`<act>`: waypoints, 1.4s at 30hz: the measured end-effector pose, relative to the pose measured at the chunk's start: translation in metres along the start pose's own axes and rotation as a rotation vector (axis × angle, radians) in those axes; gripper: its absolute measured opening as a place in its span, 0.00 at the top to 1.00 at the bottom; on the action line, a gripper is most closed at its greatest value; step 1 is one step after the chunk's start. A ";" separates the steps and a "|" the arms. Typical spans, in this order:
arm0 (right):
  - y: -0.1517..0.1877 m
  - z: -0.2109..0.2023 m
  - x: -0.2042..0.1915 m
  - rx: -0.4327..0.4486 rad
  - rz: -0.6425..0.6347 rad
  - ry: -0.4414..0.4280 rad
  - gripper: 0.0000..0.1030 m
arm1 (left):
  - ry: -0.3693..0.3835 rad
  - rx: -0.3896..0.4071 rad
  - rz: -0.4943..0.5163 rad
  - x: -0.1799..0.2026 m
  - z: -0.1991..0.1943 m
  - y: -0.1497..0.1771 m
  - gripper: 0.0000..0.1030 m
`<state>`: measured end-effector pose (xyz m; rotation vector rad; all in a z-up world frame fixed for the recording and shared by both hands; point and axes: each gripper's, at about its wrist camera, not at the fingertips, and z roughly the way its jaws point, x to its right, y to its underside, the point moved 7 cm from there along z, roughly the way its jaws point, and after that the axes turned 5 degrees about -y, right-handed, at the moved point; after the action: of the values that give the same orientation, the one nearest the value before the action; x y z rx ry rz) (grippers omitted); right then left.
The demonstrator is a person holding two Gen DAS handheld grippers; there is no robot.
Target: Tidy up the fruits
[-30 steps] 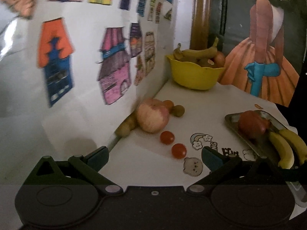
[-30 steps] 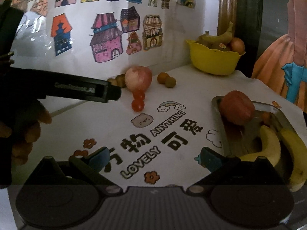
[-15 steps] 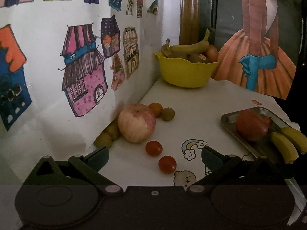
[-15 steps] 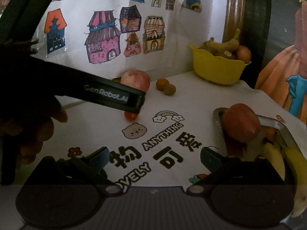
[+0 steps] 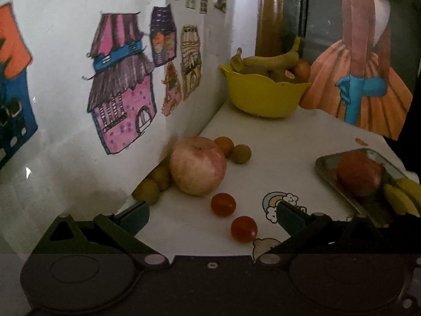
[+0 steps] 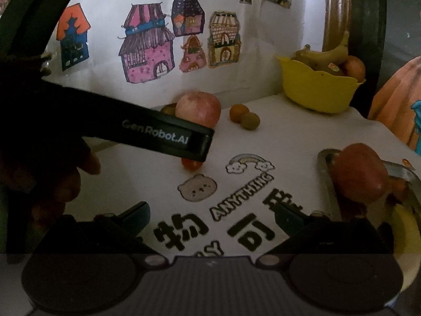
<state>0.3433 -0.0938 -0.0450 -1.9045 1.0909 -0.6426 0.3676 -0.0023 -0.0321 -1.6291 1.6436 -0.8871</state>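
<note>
Nearing cherry tomatoes (image 5: 244, 228) with left hand-held gripper (image 5: 211, 214), jaws apart. Right hand-held gripper (image 6: 211, 214) idling, apart, empty. Next: straddling nearest tomato, closing gently.

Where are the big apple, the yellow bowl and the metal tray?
big apple (image 5: 198, 165), left wrist view, middle of its front skin.
yellow bowl (image 5: 263, 97), left wrist view, front outer wall.
metal tray (image 6: 324, 173), right wrist view, bare left rim.
</note>
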 end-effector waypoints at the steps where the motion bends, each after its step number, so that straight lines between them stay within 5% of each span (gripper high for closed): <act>1: -0.001 0.002 -0.001 0.002 -0.009 -0.004 0.00 | 0.010 -0.002 -0.017 -0.002 0.001 0.000 0.01; 12: -0.014 0.024 0.002 -0.010 0.016 -0.097 0.05 | 0.065 -0.007 -0.102 -0.005 0.007 -0.005 0.01; 28: -0.017 0.033 0.006 -0.021 0.034 -0.083 0.09 | 0.108 -0.024 -0.136 -0.007 0.023 -0.007 0.02; 42: -0.025 0.041 0.003 -0.009 0.018 -0.114 0.30 | 0.167 -0.067 -0.176 -0.013 0.040 -0.002 0.17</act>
<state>0.3868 -0.0724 -0.0458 -1.9128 1.0392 -0.5131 0.4021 0.0098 -0.0527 -1.8099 1.6755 -1.0923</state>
